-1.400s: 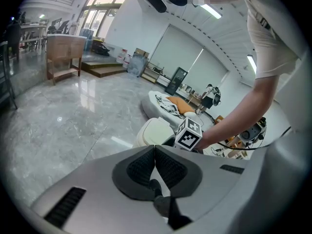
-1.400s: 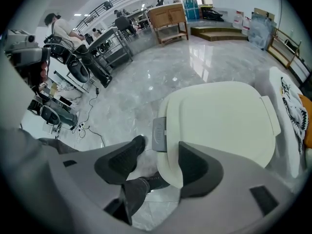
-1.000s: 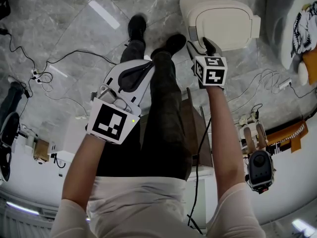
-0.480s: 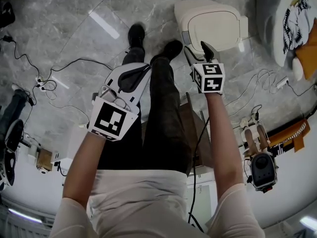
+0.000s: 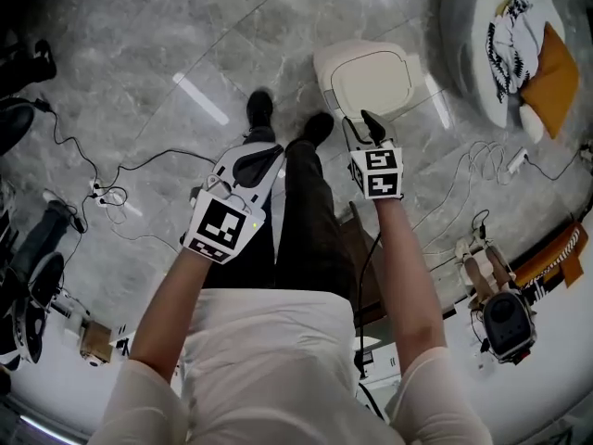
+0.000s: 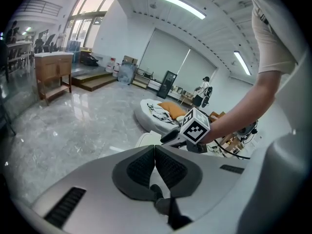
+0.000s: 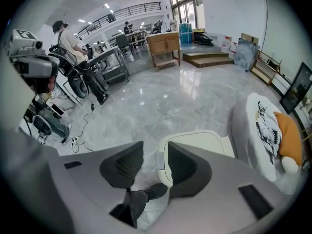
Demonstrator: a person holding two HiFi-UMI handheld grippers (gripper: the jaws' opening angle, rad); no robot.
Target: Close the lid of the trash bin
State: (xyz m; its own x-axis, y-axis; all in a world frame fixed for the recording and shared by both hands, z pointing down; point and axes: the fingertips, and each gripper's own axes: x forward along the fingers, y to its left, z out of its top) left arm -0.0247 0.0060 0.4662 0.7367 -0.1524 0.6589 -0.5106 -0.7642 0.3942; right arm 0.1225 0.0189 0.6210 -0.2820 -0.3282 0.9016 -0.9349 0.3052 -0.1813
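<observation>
Cables (image 5: 102,193) lie on the marble floor, well left of the trash bin (image 5: 326,74). Left gripper (image 5: 261,156) is left of the bin, on the person's side of it, with fingers pressed together and nothing in them. Shoes (image 5: 259,109) stand just left of the bin. Right gripper (image 5: 359,130) hangs above the bin's near edge, apart from it — fingers have just been narrowing, a medium gap now, nothing between them. The bin's cream lid (image 5: 372,77) lies flat, down. Right of the bin is a round white cushion (image 5: 482,72) with an orange pillow (image 5: 548,68) on it.
</observation>
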